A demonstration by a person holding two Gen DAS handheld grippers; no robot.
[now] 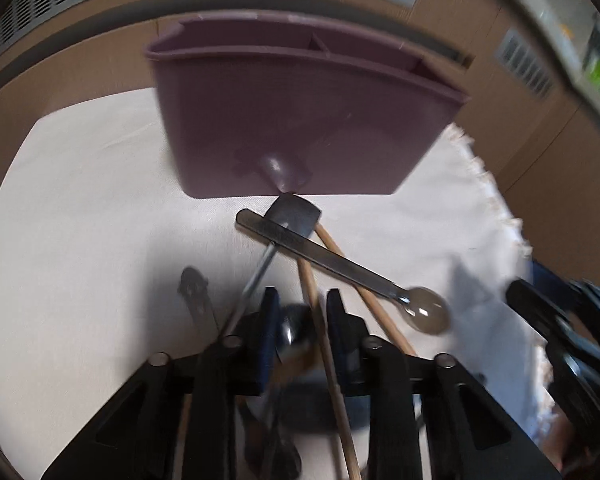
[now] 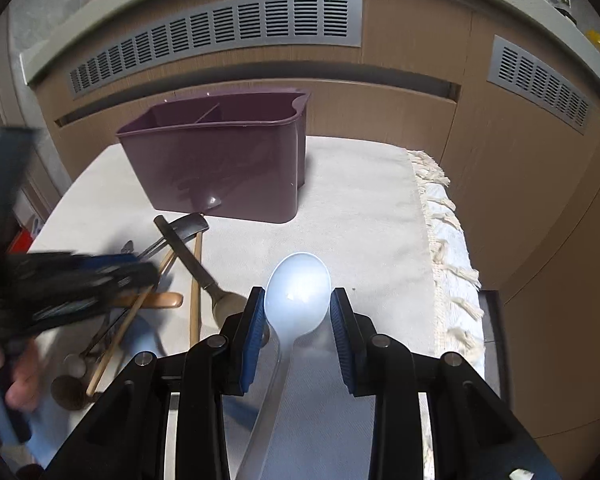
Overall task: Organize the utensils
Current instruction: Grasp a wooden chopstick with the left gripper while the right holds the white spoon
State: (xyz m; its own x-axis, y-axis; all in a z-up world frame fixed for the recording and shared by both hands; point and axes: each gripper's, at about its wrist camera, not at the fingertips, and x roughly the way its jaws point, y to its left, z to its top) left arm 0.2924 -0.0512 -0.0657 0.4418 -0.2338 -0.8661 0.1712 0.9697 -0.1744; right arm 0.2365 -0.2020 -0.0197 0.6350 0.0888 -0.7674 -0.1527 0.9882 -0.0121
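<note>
Between your right tool's [image 2: 297,307] wide-spread fingers, the white ladle [image 2: 298,290] is lying ungripped; your left tool [image 1: 299,307], gaping over tangled chopsticks [image 1: 320,320], is risking snagging several.

Brown panelled wall [image 2: 412,112] carries grey vents [image 2: 220,36].

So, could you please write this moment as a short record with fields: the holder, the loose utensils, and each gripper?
holder: purple caddy with inner dividers, upright on the white cloth, nothing seen inside
loose utensils: pile in front of the caddy with a metal spoon, chopsticks, a wooden spoon
left gripper: over the pile, jaws apart, nothing clamped
right gripper: jaws apart beside the bowl of a white plastic spoon; grip not clear
</note>
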